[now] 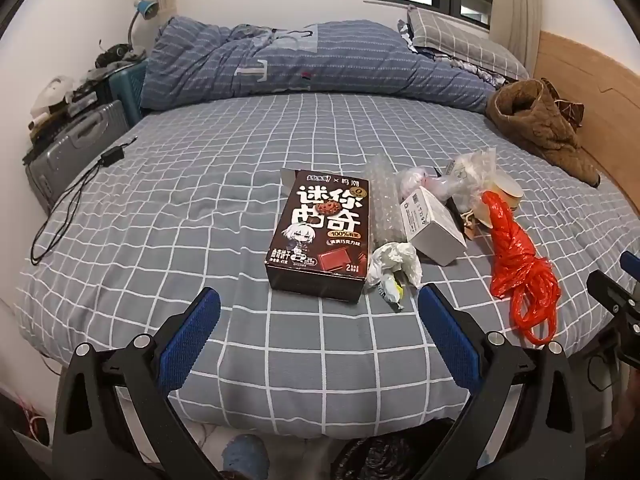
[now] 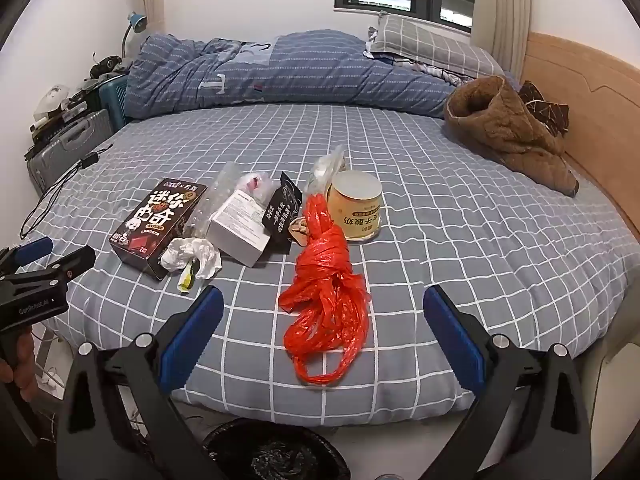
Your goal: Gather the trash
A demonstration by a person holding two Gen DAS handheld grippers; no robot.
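Trash lies on the grey checked bed. A dark cookie box (image 1: 322, 236) (image 2: 158, 224) lies beside a crumpled white tissue (image 1: 394, 268) (image 2: 192, 258), a white box (image 1: 434, 226) (image 2: 242, 230), bubble wrap (image 1: 384, 200), a black packet (image 2: 282, 212), a yellow yoghurt cup (image 2: 356, 210) and a red plastic bag (image 1: 520, 272) (image 2: 328, 308). My left gripper (image 1: 320, 304) is open and empty, just short of the cookie box. My right gripper (image 2: 324, 308) is open, with the red bag between its fingers' line of sight, apart from it.
A blue duvet (image 1: 320, 60) and pillow (image 2: 432, 48) lie at the far side. A brown jacket (image 2: 508, 128) lies by the wooden headboard (image 2: 592, 120). A cable with an adapter (image 1: 112, 156) lies at the left edge. A black-lined bin (image 2: 276, 452) stands below the bed's front edge.
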